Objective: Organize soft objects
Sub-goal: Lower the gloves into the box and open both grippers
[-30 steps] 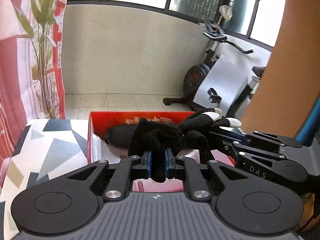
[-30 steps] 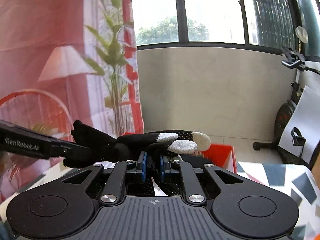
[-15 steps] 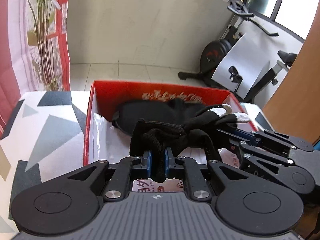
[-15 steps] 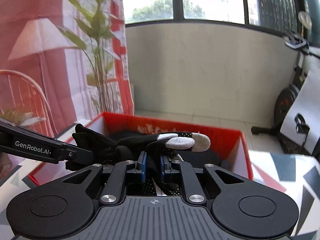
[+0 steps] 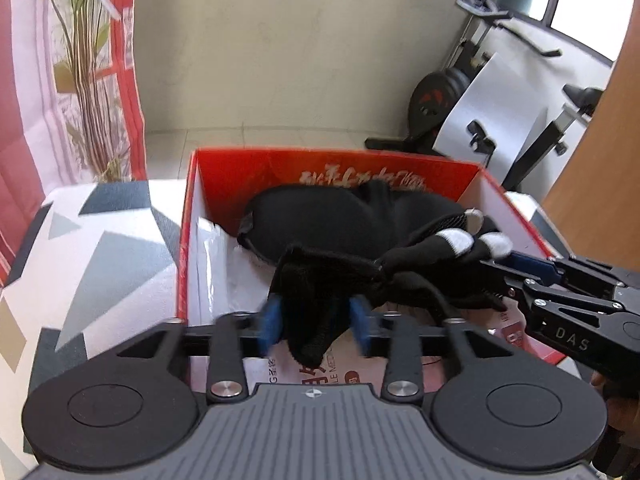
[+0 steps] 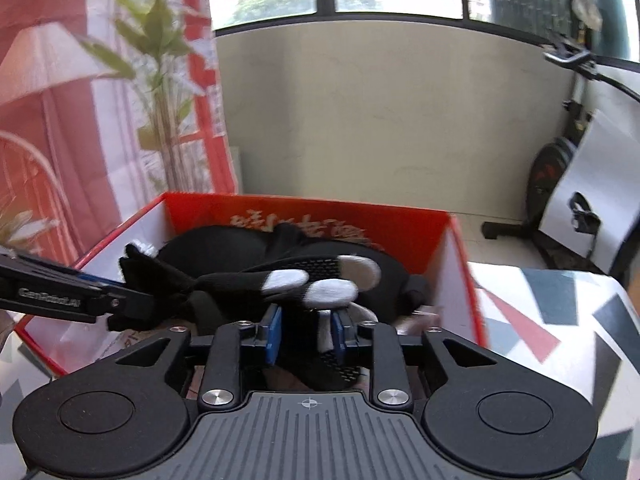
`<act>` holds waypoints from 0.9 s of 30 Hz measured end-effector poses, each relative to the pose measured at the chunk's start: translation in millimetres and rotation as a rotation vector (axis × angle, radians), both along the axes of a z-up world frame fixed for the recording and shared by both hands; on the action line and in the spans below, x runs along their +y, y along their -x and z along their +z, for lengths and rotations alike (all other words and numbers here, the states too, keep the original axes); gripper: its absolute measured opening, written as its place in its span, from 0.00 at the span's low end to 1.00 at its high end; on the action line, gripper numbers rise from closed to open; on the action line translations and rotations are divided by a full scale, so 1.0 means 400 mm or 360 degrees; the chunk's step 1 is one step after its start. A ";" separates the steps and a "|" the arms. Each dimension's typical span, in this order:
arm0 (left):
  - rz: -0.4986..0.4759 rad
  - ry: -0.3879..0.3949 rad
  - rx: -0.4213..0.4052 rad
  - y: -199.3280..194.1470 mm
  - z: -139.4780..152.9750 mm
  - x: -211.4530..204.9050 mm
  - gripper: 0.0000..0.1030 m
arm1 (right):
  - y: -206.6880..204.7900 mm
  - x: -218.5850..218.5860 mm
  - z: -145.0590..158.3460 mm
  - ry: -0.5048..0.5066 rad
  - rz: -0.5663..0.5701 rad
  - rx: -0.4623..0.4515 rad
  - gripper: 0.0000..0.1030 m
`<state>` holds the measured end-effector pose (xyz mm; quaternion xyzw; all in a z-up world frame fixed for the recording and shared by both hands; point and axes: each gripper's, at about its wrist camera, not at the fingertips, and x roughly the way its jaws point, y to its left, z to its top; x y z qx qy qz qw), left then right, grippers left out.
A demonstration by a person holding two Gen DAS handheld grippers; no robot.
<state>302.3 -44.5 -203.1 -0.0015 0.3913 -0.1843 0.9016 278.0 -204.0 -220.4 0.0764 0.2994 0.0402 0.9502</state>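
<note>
- The table [image 5: 100, 264] in front of you wears a cloth patterned with grey, white, tan and red triangles, and it carries the box.
- The red box [image 5: 192, 216] stands open on that cloth, white on its inner side walls, red with pale lettering on the far wall; from your right-hand camera it shows as the same red-rimmed box [image 6: 460, 264] with the cloth to its right.
- A rounded black soft item [image 5: 320, 220] lies inside the box against the far wall; what it is cannot be told.
- The black glove [image 5: 360, 268] with pale fingertips hangs over the inside of the box, stretched between your two grippers; its cuff end droops between the left jaws, its fingers reach to the right.
- Your left gripper [image 5: 316, 322] has its jaws opening; the blue pads stand clear on either side of the cloth, blurred with motion, so they no longer press on it.
- Your right gripper [image 6: 306, 334] also has its jaws opening, with the finger end of the glove [image 6: 288, 280] between the blue pads; the right pad looks close to the fabric, but whether it touches cannot be told.
- In the left camera the right gripper [image 5: 516, 268] comes in from the right, its tip at the glove's pale fingertips.
</note>
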 end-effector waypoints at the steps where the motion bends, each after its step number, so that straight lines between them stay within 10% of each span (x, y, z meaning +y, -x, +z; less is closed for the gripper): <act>1: -0.0004 0.0000 -0.0027 0.006 0.007 0.002 0.53 | 0.012 -0.010 0.003 -0.0021 -0.0018 -0.0008 0.32; 9: 0.0004 0.0043 -0.0169 0.084 0.072 0.044 0.67 | 0.105 -0.050 0.043 -0.0035 -0.0089 -0.0108 0.62; 14: 0.0057 0.0068 -0.0236 0.158 0.086 0.071 0.94 | 0.173 -0.046 0.064 -0.0017 -0.0091 -0.0137 0.99; 27: 0.0139 0.0108 -0.0277 0.326 0.004 0.131 1.00 | 0.347 -0.049 0.029 0.0007 -0.0162 -0.0171 1.00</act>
